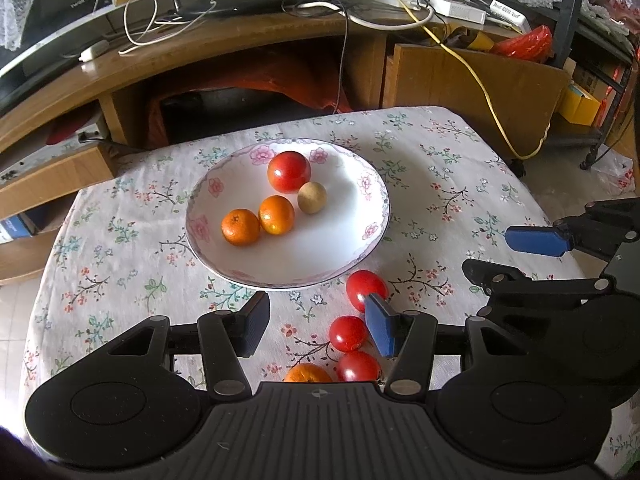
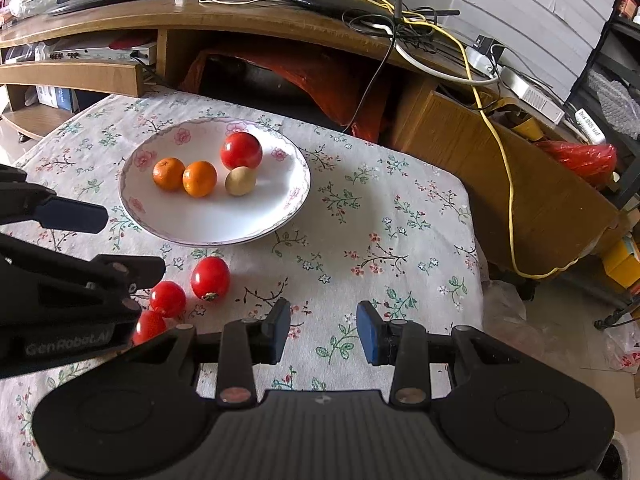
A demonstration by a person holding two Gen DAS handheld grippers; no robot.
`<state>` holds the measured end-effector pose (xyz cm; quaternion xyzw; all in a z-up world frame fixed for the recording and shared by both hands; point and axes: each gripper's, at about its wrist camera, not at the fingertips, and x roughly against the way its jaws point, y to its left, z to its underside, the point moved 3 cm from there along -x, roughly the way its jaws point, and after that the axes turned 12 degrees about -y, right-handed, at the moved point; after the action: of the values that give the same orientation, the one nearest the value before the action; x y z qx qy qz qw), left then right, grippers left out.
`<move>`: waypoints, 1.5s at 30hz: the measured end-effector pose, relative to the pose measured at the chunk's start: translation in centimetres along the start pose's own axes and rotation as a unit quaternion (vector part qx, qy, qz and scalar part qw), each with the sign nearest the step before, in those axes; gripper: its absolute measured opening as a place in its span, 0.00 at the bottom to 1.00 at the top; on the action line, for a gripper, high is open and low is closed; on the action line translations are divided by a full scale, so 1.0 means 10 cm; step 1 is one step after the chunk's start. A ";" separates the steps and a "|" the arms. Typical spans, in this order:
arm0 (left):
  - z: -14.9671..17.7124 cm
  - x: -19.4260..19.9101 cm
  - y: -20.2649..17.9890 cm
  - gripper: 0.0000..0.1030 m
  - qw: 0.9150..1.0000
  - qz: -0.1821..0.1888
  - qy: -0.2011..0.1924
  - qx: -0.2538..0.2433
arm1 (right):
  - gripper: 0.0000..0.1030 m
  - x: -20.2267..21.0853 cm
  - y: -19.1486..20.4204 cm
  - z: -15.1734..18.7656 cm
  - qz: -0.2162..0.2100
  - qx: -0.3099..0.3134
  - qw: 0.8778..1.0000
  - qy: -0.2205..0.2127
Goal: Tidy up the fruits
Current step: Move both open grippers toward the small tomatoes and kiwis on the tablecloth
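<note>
Overhead, floral tablecloth (image 2: 360, 216), cluttered desk (image 2: 248, 12)

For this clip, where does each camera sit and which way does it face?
Left wrist: rides the left gripper, looking forward over the floral tablecloth at the plate; the right gripper shows at right.
Right wrist: rides the right gripper, aimed likewise; the left gripper shows at left.
Shared: plate of fruit, loose tomatoes near its front rim, wooden desk behind. Both grippers open, empty.
</note>
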<state>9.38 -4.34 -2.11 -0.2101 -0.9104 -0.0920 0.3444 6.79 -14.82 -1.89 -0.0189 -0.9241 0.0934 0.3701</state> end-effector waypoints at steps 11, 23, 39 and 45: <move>0.03 0.02 -0.01 0.59 1.000 0.001 0.003 -0.003 | 0.36 0.01 0.01 0.01 -0.005 0.002 1.000 -0.002; 0.11 0.05 0.08 0.60 1.000 0.000 0.009 0.005 | 0.36 0.01 0.06 0.00 -0.030 -0.010 0.999 -0.005; 0.27 -0.04 0.38 0.57 0.996 -0.001 0.061 0.061 | 0.36 -0.04 0.05 0.03 -0.120 -0.087 0.989 0.013; 0.28 -0.01 0.42 0.49 0.995 0.013 0.064 0.074 | 0.36 -0.08 -0.01 0.03 -0.140 -0.117 0.983 0.022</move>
<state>9.71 0.25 -4.18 -0.1896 -0.8881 -0.0329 0.4173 7.19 -15.07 -2.61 0.0654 -0.9139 -0.0684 0.3948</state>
